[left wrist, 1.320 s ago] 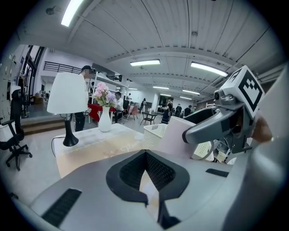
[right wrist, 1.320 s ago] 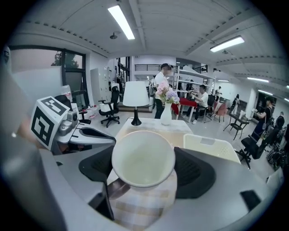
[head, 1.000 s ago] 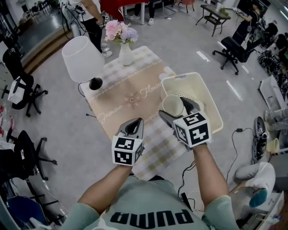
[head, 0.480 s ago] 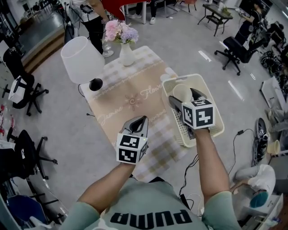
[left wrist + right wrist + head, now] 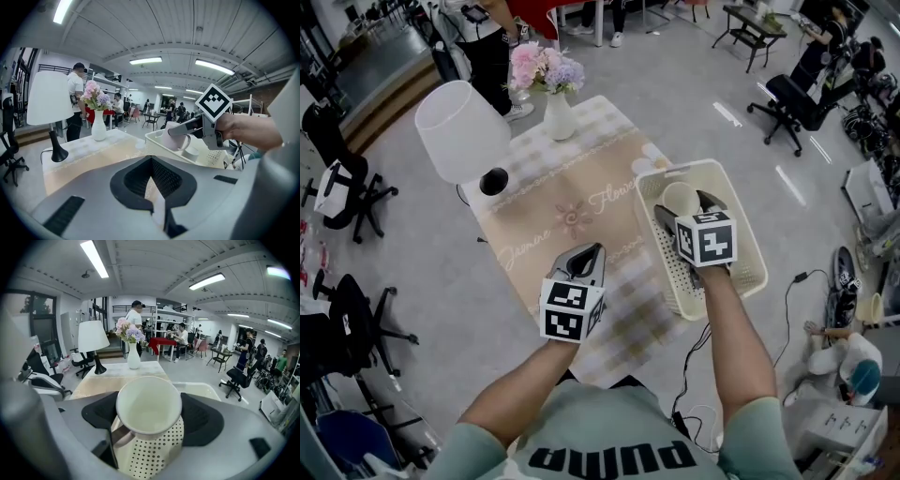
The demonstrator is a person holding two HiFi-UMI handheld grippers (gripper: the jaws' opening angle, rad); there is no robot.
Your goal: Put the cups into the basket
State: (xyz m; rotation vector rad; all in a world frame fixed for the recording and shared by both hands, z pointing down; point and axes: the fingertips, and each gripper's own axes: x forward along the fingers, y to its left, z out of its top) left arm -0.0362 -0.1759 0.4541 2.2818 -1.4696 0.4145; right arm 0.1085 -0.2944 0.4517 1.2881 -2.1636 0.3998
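A cream cup hangs over the cream perforated basket at the table's right side, with my right gripper shut on it. In the right gripper view the cup fills the space between the jaws, mouth toward the camera, handle at lower left, above the basket's holed floor. The left gripper view shows that same cup and a second cup lying inside the basket. My left gripper hovers over the checked tablecloth, shut and empty.
A white lamp and a vase of flowers stand at the table's far side. Office chairs and a cable are on the floor around the table. People stand in the background.
My right gripper has carried the cup from the basket's near left corner to farther in over the basket. The left gripper has barely moved.
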